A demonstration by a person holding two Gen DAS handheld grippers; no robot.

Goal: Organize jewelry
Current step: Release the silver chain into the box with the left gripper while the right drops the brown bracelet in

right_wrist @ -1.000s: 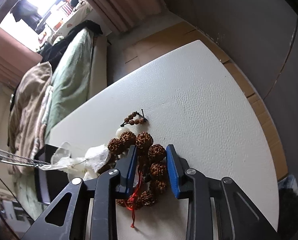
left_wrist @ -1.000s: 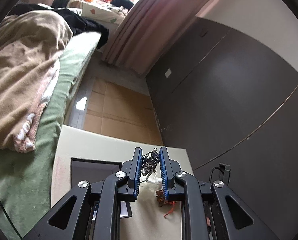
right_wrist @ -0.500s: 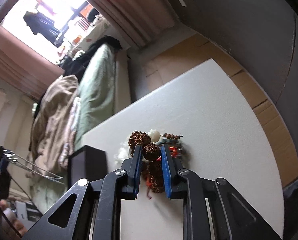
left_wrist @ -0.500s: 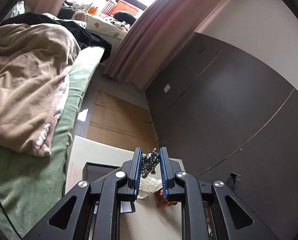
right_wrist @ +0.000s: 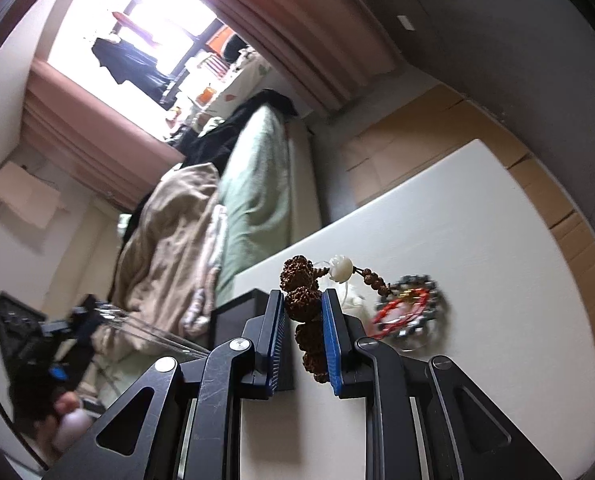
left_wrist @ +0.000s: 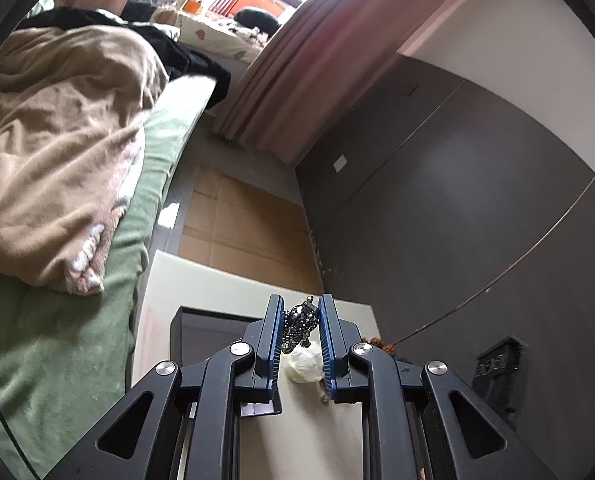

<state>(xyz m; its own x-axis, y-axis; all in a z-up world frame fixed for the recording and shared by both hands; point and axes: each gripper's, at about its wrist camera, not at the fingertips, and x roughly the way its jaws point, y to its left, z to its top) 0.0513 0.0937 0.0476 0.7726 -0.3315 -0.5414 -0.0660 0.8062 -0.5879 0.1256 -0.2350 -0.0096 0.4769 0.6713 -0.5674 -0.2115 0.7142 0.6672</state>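
Left claw (left_wrist: 300, 322): clamped on a dark metal chain (left_wrist: 297, 326).
Right claw (right_wrist: 302, 312): clamped on a brown bead bracelet (right_wrist: 302, 300).
Table (right_wrist: 477, 248): black box (right_wrist: 233, 316), red-threaded bracelet (right_wrist: 411, 312).

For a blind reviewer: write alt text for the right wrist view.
The right gripper is shut on a brown bead bracelet with a white flower bead, lifted above a white table. A red-and-grey bracelet lies on the table, a black box to the left.

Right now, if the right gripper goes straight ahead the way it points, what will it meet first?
Probably nothing close: the right gripper, shut on the brown bead bracelet, points over the white table's far edge toward the bed. Depth is unclear.
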